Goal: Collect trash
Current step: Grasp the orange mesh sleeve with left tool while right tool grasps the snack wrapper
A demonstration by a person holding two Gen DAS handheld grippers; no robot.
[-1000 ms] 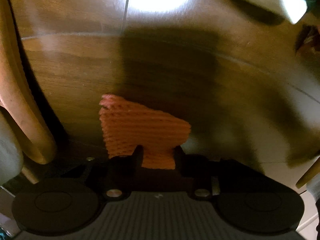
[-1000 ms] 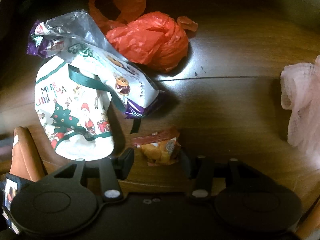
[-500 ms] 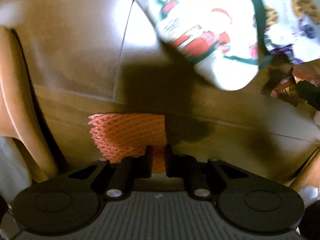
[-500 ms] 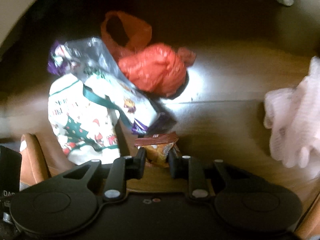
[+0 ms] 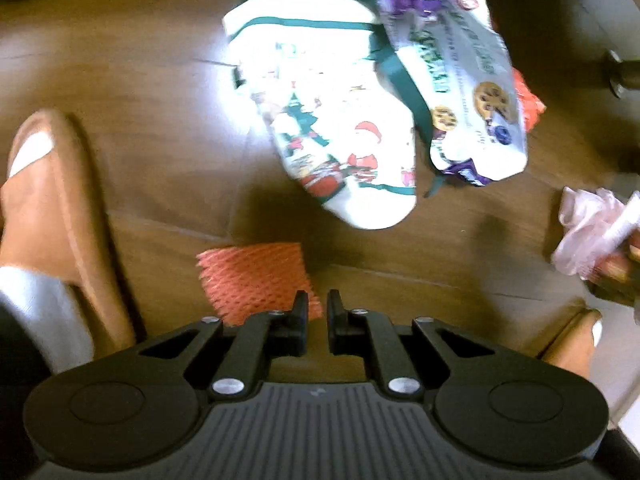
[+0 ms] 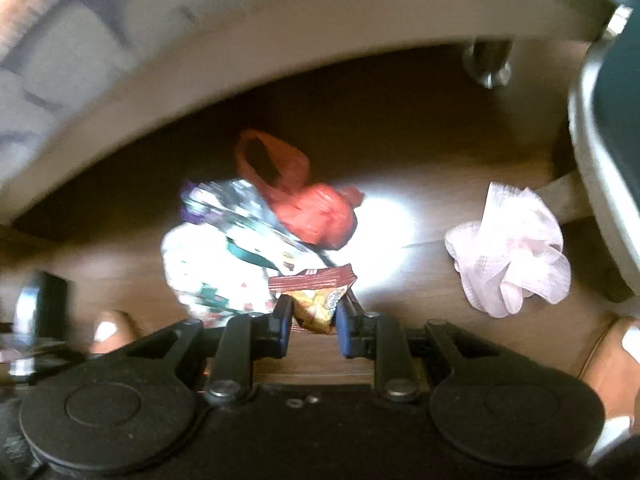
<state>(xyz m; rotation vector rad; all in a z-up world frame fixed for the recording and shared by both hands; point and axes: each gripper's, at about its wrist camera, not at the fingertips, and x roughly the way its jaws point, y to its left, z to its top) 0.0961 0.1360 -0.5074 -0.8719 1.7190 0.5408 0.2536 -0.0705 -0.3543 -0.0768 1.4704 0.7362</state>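
Observation:
My left gripper (image 5: 317, 308) is shut on a corner of an orange foam net (image 5: 256, 280), which hangs above the wooden floor (image 5: 140, 80). In the right wrist view, my right gripper (image 6: 312, 320) is shut on a small crumpled snack wrapper (image 6: 316, 296), red-brown and yellow, also lifted off the floor. On the floor lie a white Christmas-print bag (image 5: 340, 128), a cookie packet (image 5: 460, 80), a crumpled red plastic bag (image 6: 316, 212) and a pale pink crumpled bag (image 6: 512, 248).
A person's tan slippers (image 5: 60, 208) (image 6: 612, 352) stand at the left and right near edges. A pale furniture edge (image 6: 240, 40) overhangs the far floor, with a metal leg (image 6: 488, 64) behind. A grey bin-like rim (image 6: 592, 152) is at the right.
Both grippers closed on their pieces and rose from the floor, the left with the orange net, the right with the snack wrapper. More of the floor litter has come into view.

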